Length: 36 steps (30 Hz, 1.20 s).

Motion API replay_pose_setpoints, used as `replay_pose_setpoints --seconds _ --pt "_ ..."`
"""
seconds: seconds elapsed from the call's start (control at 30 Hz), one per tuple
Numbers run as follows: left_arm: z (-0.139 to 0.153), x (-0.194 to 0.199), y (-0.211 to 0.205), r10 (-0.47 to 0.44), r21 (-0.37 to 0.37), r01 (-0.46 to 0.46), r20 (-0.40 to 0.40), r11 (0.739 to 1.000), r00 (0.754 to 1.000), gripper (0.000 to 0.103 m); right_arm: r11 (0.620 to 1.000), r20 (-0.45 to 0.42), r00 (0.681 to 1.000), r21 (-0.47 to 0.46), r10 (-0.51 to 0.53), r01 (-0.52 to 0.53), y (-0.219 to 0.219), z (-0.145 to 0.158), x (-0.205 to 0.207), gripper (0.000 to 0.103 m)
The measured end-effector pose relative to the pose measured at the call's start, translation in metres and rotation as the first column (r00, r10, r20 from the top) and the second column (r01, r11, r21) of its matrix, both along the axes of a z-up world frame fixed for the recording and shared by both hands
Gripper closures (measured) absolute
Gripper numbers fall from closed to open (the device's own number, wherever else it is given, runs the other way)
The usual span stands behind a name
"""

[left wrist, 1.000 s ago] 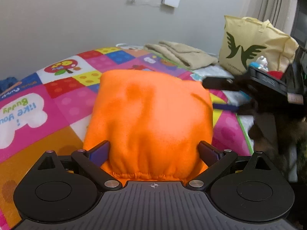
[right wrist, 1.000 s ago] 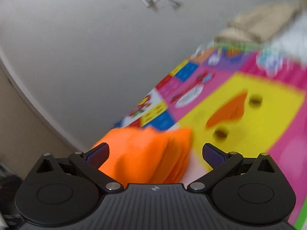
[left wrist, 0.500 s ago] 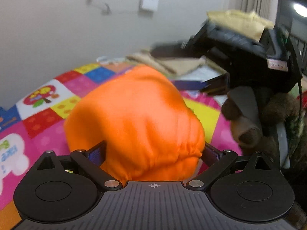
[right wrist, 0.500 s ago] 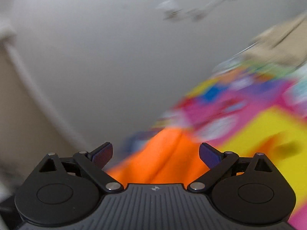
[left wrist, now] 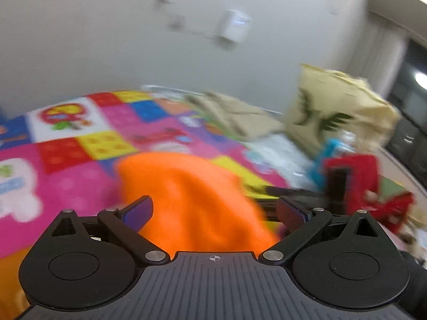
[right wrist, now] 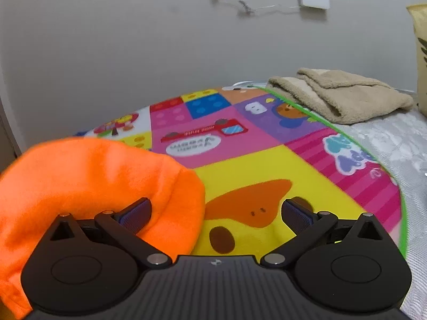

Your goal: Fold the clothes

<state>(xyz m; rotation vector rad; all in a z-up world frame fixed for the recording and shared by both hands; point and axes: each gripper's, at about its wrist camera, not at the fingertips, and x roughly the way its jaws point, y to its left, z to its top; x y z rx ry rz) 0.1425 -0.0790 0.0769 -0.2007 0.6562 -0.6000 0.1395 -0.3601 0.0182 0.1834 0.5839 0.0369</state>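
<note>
An orange fleece garment (left wrist: 192,200) lies bunched on the colourful play mat (left wrist: 80,165). In the blurred left wrist view its near end sits between the fingers of my left gripper (left wrist: 214,210), which stands wide open. In the right wrist view the same garment (right wrist: 93,176) humps up at the left and laps around the left fingertip (right wrist: 136,213). My right gripper (right wrist: 216,214) is wide open too, with bare yellow mat (right wrist: 267,165) between most of its span. The garment's near edge is hidden behind both gripper bodies.
A folded beige blanket (right wrist: 339,98) lies at the mat's far right, on a white sheet (right wrist: 395,138). A yellow bag with a green bird print (left wrist: 333,106) and red items (left wrist: 355,176) stand to the right. A grey wall closes the far side.
The garment, which bulged high between the left fingers, now sits lower. The right gripper has left the upper right of the left view. The right view has levelled out and sharpened.
</note>
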Motion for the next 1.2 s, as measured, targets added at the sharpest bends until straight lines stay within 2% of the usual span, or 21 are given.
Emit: replay_pose_setpoints --seconds 0.07,0.13,0.2,0.23,0.3,0.4,0.5,0.6,0.63,0.7,0.8,0.83,0.9,1.03,1.13,1.2 --pt "-0.011 0.006 0.002 0.021 0.023 -0.021 -0.031 1.0 0.999 0.002 0.981 0.013 1.0 0.194 -0.007 0.004 -0.018 0.01 -0.008 0.0" --pt "-0.019 0.007 0.001 0.012 0.028 -0.01 -0.058 1.0 0.998 0.002 0.92 0.007 1.0 0.393 0.013 -0.015 -0.033 0.012 -0.01 0.0" --pt "-0.023 0.006 0.0 0.004 0.028 -0.002 -0.068 1.0 0.998 0.002 0.863 -0.01 0.999 0.504 0.041 -0.03 -0.038 0.01 -0.008 0.0" --pt "-0.025 0.006 -0.001 0.0 0.028 0.002 -0.073 1.0 0.997 0.002 0.857 -0.019 0.999 0.515 0.051 -0.033 -0.034 0.01 -0.006 0.0" --pt "-0.026 0.005 0.002 0.001 0.023 0.001 -0.077 1.0 0.997 0.002 0.883 -0.026 0.999 0.468 0.048 -0.031 -0.023 0.009 -0.003 0.0" --pt "-0.028 0.004 0.003 0.001 0.034 0.002 -0.076 0.999 0.997 0.002 0.909 0.017 0.999 0.415 0.038 -0.041 -0.01 0.012 -0.008 0.0" --pt "-0.032 0.004 0.002 0.003 0.064 0.002 -0.08 0.998 0.997 0.002 0.898 0.05 0.999 0.438 0.003 -0.025 -0.011 0.013 -0.017 0.0" --pt "-0.039 0.006 -0.002 0.007 0.094 0.002 -0.096 0.996 0.995 0.0 0.857 0.028 0.997 0.51 0.068 -0.073 -0.011 0.014 -0.013 0.0" --pt "-0.04 0.007 -0.003 0.009 0.097 0.001 -0.099 0.995 0.995 0.0 0.86 0.013 0.996 0.503 0.088 -0.083 -0.007 0.014 -0.01 0.0" --pt "-0.041 0.007 -0.005 0.011 0.101 -0.001 -0.102 0.995 0.995 0.0 0.899 -0.02 0.996 0.432 0.091 -0.073 0.005 0.016 -0.004 0.0" --pt "-0.041 0.006 -0.006 0.014 0.115 -0.003 -0.098 0.993 0.995 0.0 0.97 -0.06 0.998 0.243 0.024 -0.009 0.02 0.011 0.007 0.0" --pt "-0.041 0.006 -0.007 0.015 0.122 -0.003 -0.097 0.993 0.995 0.0 0.984 -0.07 0.998 0.177 0.0 0.012 0.025 0.009 0.011 0.0" --pt "-0.04 0.006 -0.006 0.011 0.127 0.002 -0.098 0.992 0.995 0.001 0.993 -0.078 0.997 0.112 -0.017 0.026 0.028 0.001 0.015 0.0" --pt "-0.036 0.005 -0.002 -0.012 0.094 0.021 -0.091 0.995 0.996 0.001 0.991 -0.089 0.996 0.132 -0.014 0.026 0.023 -0.005 0.015 0.0" --pt "-0.036 0.012 0.011 -0.015 -0.004 0.015 -0.128 1.0 0.992 0.001 0.976 -0.103 0.995 0.217 0.015 0.008 0.015 -0.003 0.015 0.0" --pt "-0.041 0.02 0.017 0.003 -0.035 -0.009 -0.162 0.999 0.987 0.001 0.956 -0.114 0.992 0.292 0.046 -0.011 0.01 -0.003 0.015 0.0"
